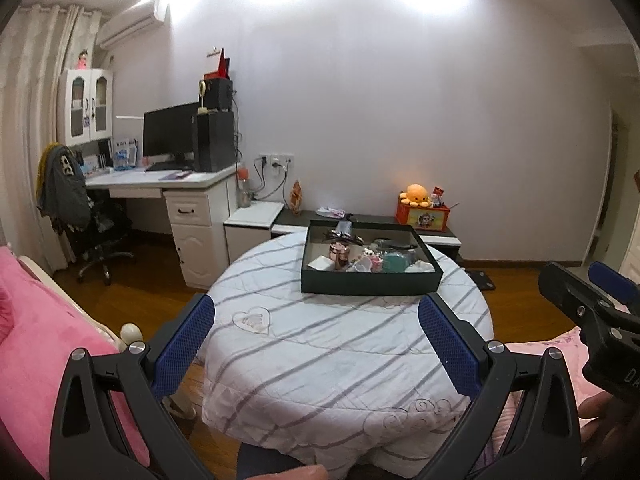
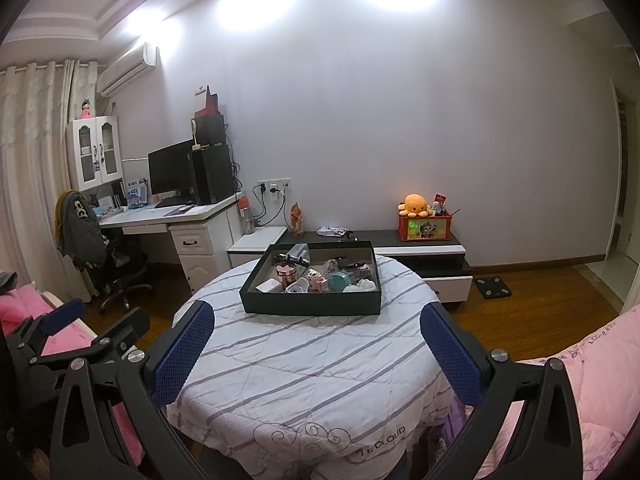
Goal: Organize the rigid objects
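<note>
dark tray [image 1: 372, 285] on far half of striped round table [image 1: 320, 360]; crowded with pink jar [image 1: 340, 254], teal round tin [image 1: 394, 261], white box [image 1: 320, 263], small figurines | left gripper [image 1: 316, 344] fingers wide, empty | right gripper [image 2: 316, 348] fingers wide, empty; both short of tray

Both wrist views forward, sharing tray [image 1: 372, 280], table [image 2: 304, 360]

One dark tray [image 2: 312, 304] stands on one round worktop [image 2: 304, 368]. Inside the tray I count one pink jar [image 2: 286, 275], one teal round container [image 2: 339, 281] and one white box [image 2: 270, 286]; the other small pieces are too mixed to count. Behind the tray, one orange plush octopus [image 2: 416, 205] sits on one red box [image 2: 425, 229].
</note>
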`<control>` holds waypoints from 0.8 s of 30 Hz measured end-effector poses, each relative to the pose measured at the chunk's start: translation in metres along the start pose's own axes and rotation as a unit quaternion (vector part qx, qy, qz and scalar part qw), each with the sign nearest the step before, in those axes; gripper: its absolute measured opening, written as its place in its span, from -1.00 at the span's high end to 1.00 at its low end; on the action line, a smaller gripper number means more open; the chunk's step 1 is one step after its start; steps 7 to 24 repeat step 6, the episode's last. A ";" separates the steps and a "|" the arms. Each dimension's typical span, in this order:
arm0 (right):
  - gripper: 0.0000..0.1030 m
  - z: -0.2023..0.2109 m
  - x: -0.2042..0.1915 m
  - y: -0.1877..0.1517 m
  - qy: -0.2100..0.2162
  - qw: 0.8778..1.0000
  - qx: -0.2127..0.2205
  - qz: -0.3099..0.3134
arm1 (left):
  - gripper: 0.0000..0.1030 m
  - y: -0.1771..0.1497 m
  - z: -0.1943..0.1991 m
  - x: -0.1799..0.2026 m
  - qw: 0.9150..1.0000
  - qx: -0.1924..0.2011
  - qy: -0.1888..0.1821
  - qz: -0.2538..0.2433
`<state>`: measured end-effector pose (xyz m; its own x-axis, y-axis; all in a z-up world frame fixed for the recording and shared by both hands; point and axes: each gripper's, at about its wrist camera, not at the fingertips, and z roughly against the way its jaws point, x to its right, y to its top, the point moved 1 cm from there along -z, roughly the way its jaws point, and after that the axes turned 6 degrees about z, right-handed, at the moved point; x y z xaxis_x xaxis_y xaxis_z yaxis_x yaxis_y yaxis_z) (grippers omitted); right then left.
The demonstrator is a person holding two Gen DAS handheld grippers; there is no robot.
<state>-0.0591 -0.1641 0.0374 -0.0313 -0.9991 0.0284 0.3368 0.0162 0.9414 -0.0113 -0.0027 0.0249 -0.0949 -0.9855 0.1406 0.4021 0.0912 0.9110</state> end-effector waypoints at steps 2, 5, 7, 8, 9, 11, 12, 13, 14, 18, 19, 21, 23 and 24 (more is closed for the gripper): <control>-1.00 0.001 -0.001 0.000 0.000 1.000 0.000 0.001 | -1.00 0.000 0.001 -0.001 1.000 0.004 0.000 0.001; -1.00 0.002 -0.002 0.002 0.001 1.000 0.001 0.003 | -1.00 0.001 0.004 -0.001 1.000 0.011 0.001 0.003; -1.00 0.003 -0.004 0.001 0.001 1.000 0.001 0.003 | -1.00 0.001 0.003 -0.001 1.000 0.009 0.000 0.004; -1.00 0.003 -0.004 0.001 0.001 1.000 0.001 0.003 | -1.00 0.001 0.003 -0.001 1.000 0.009 0.000 0.004; -1.00 0.003 -0.004 0.001 0.001 1.000 0.001 0.003 | -1.00 0.001 0.003 -0.001 1.000 0.009 0.000 0.004; -1.00 0.003 -0.004 0.001 0.001 1.000 0.001 0.003 | -1.00 0.001 0.003 -0.001 1.000 0.009 0.000 0.004; -1.00 0.003 -0.004 0.001 0.001 1.000 0.001 0.003 | -1.00 0.001 0.003 -0.001 1.000 0.009 0.000 0.004; -1.00 0.003 -0.004 0.001 0.001 1.000 0.001 0.003 | -1.00 0.001 0.003 -0.001 1.000 0.009 0.000 0.004; -1.00 0.003 -0.004 0.001 0.001 1.000 0.001 0.003 | -1.00 0.001 0.003 -0.001 1.000 0.009 0.000 0.004; -1.00 0.003 -0.004 0.001 0.001 1.000 0.001 0.003 | -1.00 0.001 0.003 -0.001 1.000 0.009 0.000 0.004; -1.00 0.003 -0.004 0.001 0.001 1.000 0.001 0.003 | -1.00 0.001 0.003 -0.001 1.000 0.009 0.000 0.004; -1.00 0.003 -0.004 0.001 0.001 1.000 0.001 0.003 | -1.00 0.001 0.003 -0.001 1.000 0.009 0.000 0.004; -1.00 0.003 -0.004 0.001 0.001 1.000 0.001 0.003 | -1.00 0.001 0.003 -0.001 1.000 0.009 0.000 0.004; -1.00 0.003 -0.004 0.001 0.001 1.000 0.001 0.003 | -1.00 0.001 0.003 -0.001 1.000 0.009 0.000 0.004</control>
